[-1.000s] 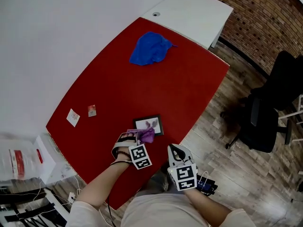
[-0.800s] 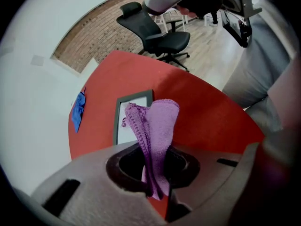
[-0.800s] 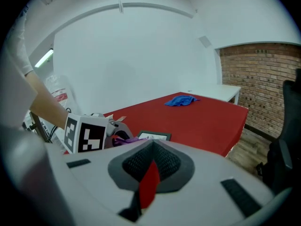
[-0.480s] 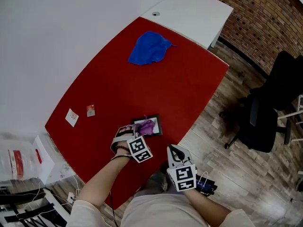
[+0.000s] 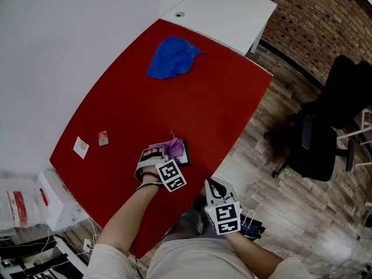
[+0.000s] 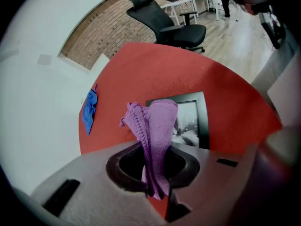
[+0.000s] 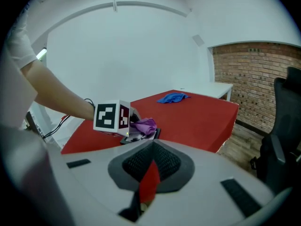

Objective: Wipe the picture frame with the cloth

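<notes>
A small black picture frame (image 5: 185, 153) lies flat near the front edge of the red table (image 5: 203, 97). My left gripper (image 5: 165, 154) is shut on a folded purple cloth (image 5: 174, 147), which rests on the frame and covers most of it. In the left gripper view the cloth (image 6: 160, 121) sticks up from between the jaws of the left gripper (image 6: 157, 147), with the frame (image 6: 190, 121) just beyond it. My right gripper (image 5: 216, 189) hangs off the table by the person's body, shut and holding nothing. In its own view the right gripper (image 7: 149, 166) looks at the left gripper's marker cube (image 7: 112, 117).
A crumpled blue cloth (image 5: 172, 58) lies at the table's far end. Two small cards (image 5: 81, 147) sit near the left edge. A white desk (image 5: 224, 10) adjoins the far end. A black office chair (image 5: 322, 138) stands on the wood floor at the right.
The left gripper has slid the purple cloth from the frame's near left corner up across the frame, which is now mostly covered. The right gripper has stayed put.
</notes>
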A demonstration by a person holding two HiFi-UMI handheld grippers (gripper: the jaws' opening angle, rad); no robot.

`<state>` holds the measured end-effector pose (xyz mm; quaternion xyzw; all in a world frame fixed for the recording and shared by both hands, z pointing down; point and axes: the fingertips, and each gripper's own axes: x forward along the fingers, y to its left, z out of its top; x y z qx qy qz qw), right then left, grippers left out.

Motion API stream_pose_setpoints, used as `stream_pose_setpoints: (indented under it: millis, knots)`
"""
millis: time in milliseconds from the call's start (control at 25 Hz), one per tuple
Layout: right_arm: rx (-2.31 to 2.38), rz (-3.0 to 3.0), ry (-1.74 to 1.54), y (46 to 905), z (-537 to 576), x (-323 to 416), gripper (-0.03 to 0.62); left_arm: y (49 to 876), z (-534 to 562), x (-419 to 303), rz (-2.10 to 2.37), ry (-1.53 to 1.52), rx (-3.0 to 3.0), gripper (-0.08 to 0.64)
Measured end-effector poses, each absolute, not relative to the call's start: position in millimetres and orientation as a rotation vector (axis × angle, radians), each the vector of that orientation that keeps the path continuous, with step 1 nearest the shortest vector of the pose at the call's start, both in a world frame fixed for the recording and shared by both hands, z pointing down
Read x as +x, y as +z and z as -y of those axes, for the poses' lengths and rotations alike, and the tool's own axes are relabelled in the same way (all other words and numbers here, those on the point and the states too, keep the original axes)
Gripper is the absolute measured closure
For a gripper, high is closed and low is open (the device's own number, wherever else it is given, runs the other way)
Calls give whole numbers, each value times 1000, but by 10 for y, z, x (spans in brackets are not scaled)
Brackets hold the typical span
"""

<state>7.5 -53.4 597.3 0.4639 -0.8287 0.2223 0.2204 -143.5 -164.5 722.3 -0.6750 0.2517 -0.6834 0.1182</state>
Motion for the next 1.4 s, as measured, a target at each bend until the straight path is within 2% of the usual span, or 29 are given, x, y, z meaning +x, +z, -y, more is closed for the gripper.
stream_pose_setpoints:
  millis: [480, 1000, 1400]
  knots:
    - [1200, 2336, 621, 6040, 489, -139, 588, 7210, 689, -1213, -550, -1990, -2011, 499]
    - [1222, 2305, 629, 6057, 442, 40, 588, 7151, 1818, -1353, -805, -2026, -1968, 499]
    - [1241, 2280, 640, 6118, 441, 187, 589, 7260, 1458, -1224, -692, -2041, -1965, 499]
